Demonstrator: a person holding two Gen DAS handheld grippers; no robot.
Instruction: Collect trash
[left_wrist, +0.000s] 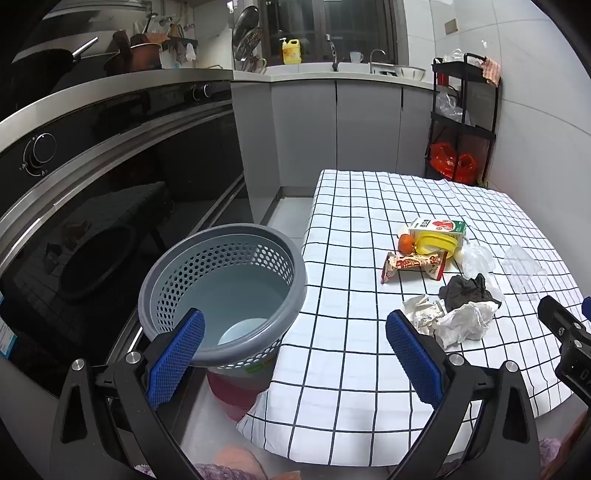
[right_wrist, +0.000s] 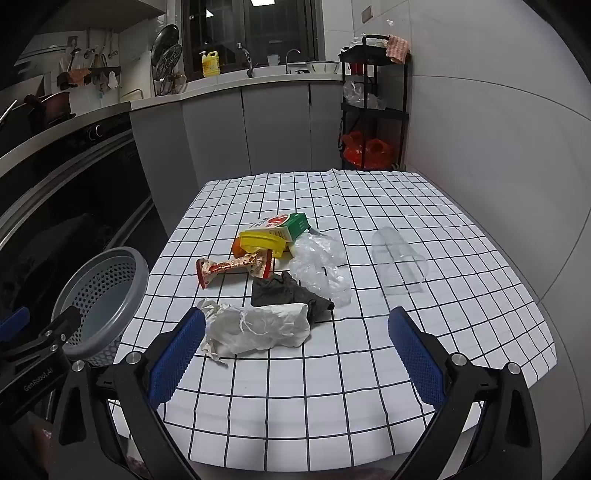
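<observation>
Hovering over the near edge of the counter (right_wrist: 461, 229), both sets of tongs are spread wide and carry nothing. The right tongs (right_wrist: 295, 350) sit above bare checked cloth with the crumpled paper wad (right_wrist: 258, 326) just ahead of the left pad, not touching it. The left tongs (left_wrist: 295, 350) straddle the counter's left edge, one pad over the grey perforated bin (left_wrist: 225, 291), the other near the same paper wad (left_wrist: 461, 323).

And the trash is bunched in the middle of the counter. The paper wad lies with its long axis running left to right across the right wrist view. Right behind it and touching is a dark crumpled bag (right_wrist: 284, 293). The red-and-cream snack wrapper (right_wrist: 232, 269) is stretched left to right too, its left end tipped slightly toward the camera. Beyond it, a yellow lid-like piece (right_wrist: 262, 240) lies against a green-and-white juice carton (right_wrist: 284, 225), which lies flat with its long axis angled back and to the right. An orange bit (right_wrist: 238, 247) peeks out beside the yellow piece. Clear crinkled plastic (right_wrist: 321, 269) spreads to the right of the dark bag.

Over on the right, well apart from the pile, a clear plastic cup (right_wrist: 399, 262) lies on its side, mouth toward the near right.

Plenty of open cloth along the near edge and far side. The bin stands off the counter's left edge, tilted, mouth facing the tongs.
</observation>
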